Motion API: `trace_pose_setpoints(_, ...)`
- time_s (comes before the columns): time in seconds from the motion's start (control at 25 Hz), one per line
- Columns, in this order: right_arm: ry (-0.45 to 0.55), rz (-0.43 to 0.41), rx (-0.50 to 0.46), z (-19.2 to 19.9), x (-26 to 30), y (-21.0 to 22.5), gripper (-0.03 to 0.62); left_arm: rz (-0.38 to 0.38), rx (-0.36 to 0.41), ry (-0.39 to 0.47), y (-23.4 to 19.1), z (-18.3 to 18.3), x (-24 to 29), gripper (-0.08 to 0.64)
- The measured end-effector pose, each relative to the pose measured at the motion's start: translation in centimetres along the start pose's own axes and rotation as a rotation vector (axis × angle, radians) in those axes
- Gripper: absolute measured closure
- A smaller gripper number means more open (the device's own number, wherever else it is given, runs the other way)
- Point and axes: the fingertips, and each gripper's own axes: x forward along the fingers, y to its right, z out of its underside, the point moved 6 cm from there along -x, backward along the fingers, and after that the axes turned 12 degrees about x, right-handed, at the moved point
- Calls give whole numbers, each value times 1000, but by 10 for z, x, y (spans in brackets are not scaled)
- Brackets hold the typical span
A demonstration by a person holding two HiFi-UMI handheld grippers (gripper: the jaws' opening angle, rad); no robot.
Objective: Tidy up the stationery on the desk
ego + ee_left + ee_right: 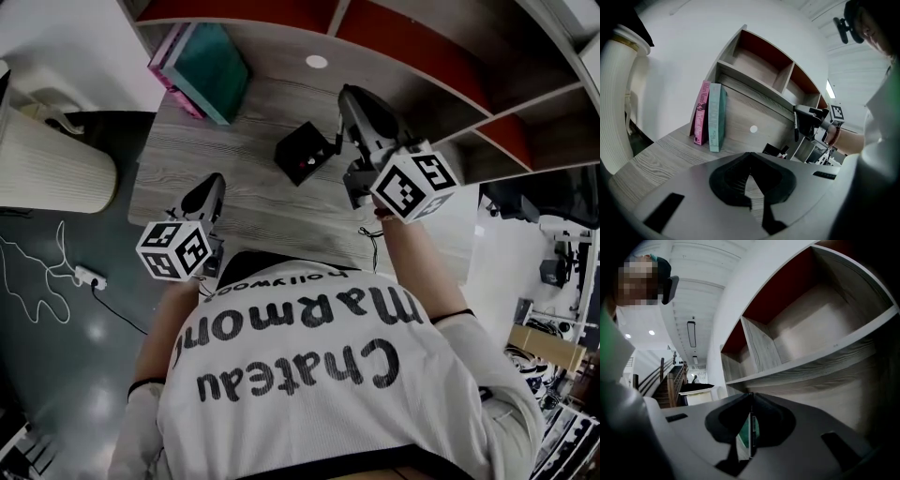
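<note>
Pen (pixel 795 129): black, slim, hanging point-down in the air. It is clamped near its upper end between the closed jaws of the right gripper (pixel 349 105), above the middle of the desk (pixel 234 202). Small black box (pixel 302 155): stands mid-desk, just beside and below the pen. Left gripper (pixel 212 187): jaws pressed together with nothing between them, over the desk's front edge, left side. Two books (pixel 197 61), one pink, one teal: upright side by side at the back left corner. Shelves (pixel 422 56): along the back edge.
</note>
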Motion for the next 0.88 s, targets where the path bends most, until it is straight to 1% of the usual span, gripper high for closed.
trace_pose_setpoints(0.12, 31, -38, 2, 11, 11, -9, 543, -7, -3, -3, -1, 2, -3, 545)
trace_pose_setpoints(0.24, 36, -42, -23, 31, 20, -9, 543, -15, -7, -10, -1, 7, -8, 545)
trace_pose_setpoints(0.4, 37, -1, -69, 53, 24, -1, 543, -36, -15, -24, -4, 15, -18, 545)
trace_pose_setpoints(0.6, 40, 47, -79, 69, 25, 11, 543, -55, -22, -36, -6, 22, -26, 545)
trace_pose_setpoints(0.88, 3, 61, -86, 75, 12, 8, 543, -51, -30, -39, -4, 27, -28, 545)
